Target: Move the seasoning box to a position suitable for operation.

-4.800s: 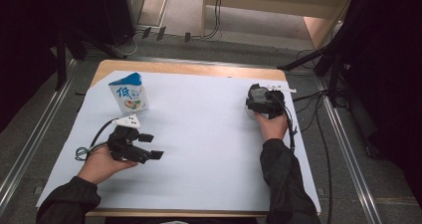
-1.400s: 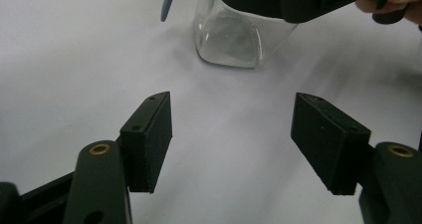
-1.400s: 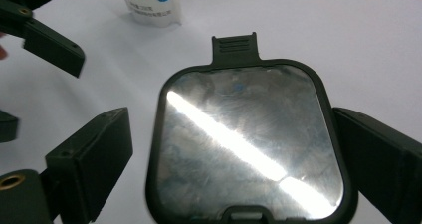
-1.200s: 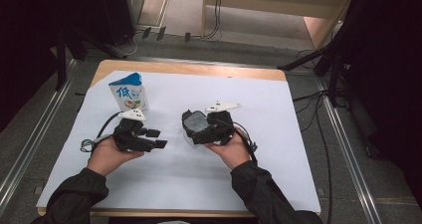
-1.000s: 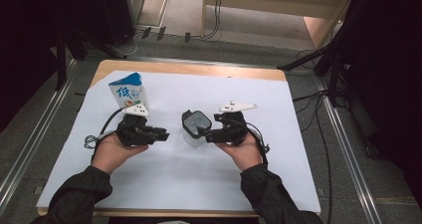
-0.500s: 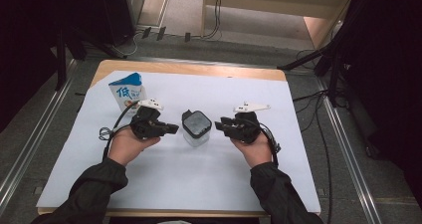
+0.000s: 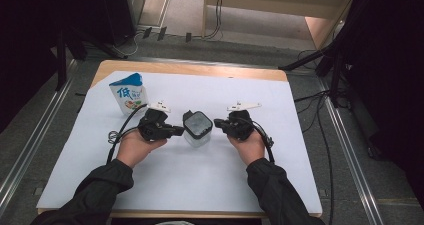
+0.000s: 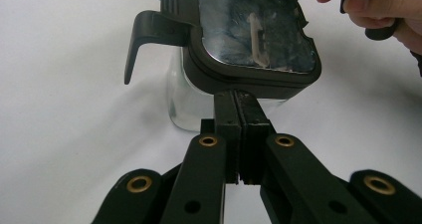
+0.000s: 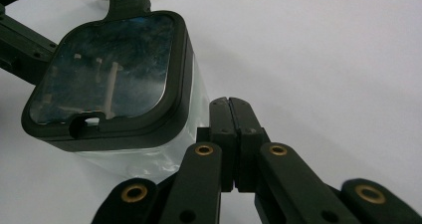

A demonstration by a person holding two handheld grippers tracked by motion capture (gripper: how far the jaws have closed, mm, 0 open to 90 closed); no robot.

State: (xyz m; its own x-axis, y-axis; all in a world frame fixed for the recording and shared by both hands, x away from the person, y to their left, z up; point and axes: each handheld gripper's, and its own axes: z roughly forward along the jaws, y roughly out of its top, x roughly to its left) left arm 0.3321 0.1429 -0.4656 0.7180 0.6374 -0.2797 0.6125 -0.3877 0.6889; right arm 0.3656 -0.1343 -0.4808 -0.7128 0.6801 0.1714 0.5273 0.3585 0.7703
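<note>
Here, in the high view, the jar (image 7: 197,129) is standing between the left gripper (image 7: 176,131) and right gripper (image 7: 218,123), a carton (image 7: 128,93) sitting beyond the left one. In the left gripper view, its jaws are pressing together, empty, tips meeting the lid (image 8: 251,32). In the right gripper view, its jaws, having just been closing, are meeting empty beside the jar (image 9: 149,157).
</note>
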